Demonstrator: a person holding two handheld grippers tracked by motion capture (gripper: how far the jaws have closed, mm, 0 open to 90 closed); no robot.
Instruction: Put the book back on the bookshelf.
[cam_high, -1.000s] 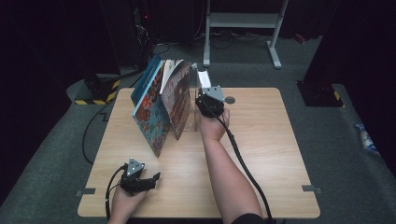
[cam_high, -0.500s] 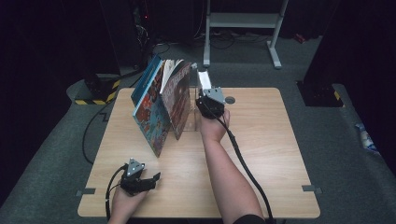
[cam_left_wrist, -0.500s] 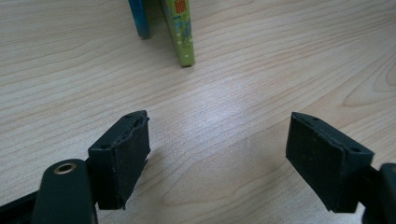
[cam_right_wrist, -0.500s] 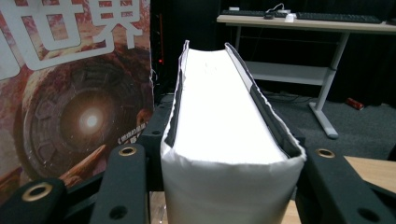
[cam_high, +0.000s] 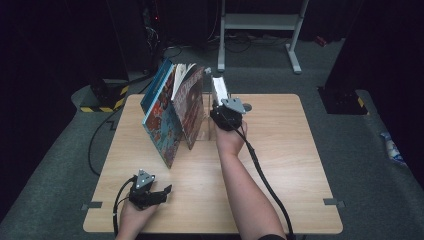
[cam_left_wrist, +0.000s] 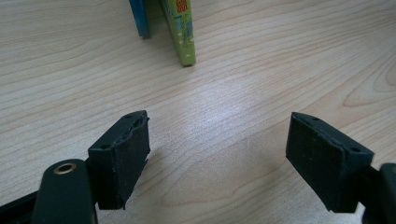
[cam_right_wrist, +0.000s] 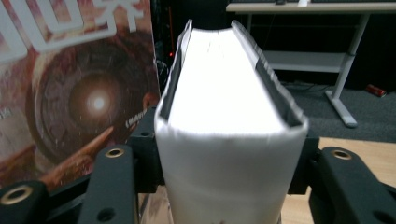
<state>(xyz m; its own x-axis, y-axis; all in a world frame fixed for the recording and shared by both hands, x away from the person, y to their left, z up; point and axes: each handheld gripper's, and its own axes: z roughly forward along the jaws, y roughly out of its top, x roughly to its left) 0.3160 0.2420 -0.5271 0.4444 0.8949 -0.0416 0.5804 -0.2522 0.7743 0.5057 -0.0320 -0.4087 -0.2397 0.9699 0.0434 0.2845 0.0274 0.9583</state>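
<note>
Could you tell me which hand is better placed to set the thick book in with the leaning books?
Right. The right tool has the thick white-paged book between its jaws, which have just been opening, beside the leaning books. The left tool sits open at the near table edge, far from them.

Each hand-held gripper, left (cam_high: 159, 193) and right (cam_high: 220, 111), is black with a grey three-cornered top plate, brass-ringed screw holes, padded rectangular jaws and a trailing black cable.
</note>
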